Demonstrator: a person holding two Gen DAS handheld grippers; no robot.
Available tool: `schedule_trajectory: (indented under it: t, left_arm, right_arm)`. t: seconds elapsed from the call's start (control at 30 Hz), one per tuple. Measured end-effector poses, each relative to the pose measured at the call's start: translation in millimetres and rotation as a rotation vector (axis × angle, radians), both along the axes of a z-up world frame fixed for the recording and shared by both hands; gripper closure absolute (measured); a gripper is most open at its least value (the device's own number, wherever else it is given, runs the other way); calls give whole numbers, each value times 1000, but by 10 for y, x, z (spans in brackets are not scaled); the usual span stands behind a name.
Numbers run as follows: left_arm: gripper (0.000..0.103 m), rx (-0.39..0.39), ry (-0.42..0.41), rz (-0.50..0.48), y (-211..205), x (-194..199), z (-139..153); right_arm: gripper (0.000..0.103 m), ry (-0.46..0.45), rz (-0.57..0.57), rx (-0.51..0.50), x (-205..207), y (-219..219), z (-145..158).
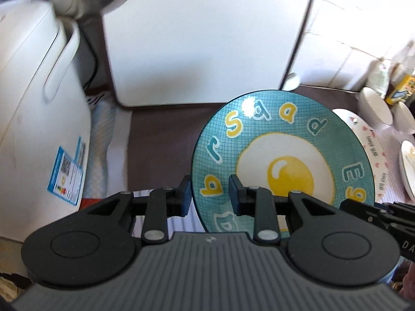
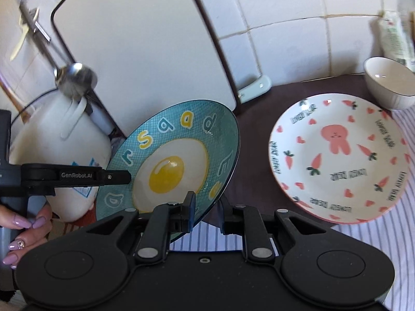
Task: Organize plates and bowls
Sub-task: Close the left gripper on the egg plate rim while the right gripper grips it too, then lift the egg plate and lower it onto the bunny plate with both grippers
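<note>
Teal egg plate [image 1: 282,163], left wrist view: tilted, clear of the worktop [image 1: 160,140], at 3 o'clock of the white appliance [image 1: 33,119]; left gripper [image 1: 210,194] fingers [image 1: 185,194] clenched on its rim at 9 o'clock. Right wrist view: same plate [image 2: 171,165] at 9 o'clock of the rabbit plate [image 2: 339,155], which lies flat on the worktop [image 2: 256,119] with a white bowl [image 2: 389,85] at its 1 o'clock; right gripper [image 2: 207,212] fingers [image 2: 190,212] clamped on the teal rim at 5 o'clock.

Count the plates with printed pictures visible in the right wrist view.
2: the teal egg plate, tilted, held at left; the rabbit plate, lying on the counter at right. Others may be hidden.
</note>
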State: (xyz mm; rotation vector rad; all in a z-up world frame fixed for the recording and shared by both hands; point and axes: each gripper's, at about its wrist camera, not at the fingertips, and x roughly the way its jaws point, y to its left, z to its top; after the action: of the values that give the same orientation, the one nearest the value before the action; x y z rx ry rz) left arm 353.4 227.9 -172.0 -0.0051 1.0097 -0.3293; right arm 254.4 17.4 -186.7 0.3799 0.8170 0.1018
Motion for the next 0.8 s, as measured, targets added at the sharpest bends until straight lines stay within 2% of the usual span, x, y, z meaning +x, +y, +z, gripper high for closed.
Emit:
schedule_trajectory:
  t: [0.17,0.4,0.6,0.8]
  left_arm:
    - [75,7,-4,-59,-219,22,149]
    - [75,28,-40,-218,-685,-10,260]
    - [75,12,-23,-288,-1098,-5,233]
    - [75,48,-28,-347,-1460,49,114]
  right_arm:
    - [81,-7,-60,1,-151,-89,124]
    - [81,-35,-163,7,-390,-384,284]
    - [81,-23,-230,-28,-515,-678,327]
    - [80,15,-280,-20,-565,-929,200]
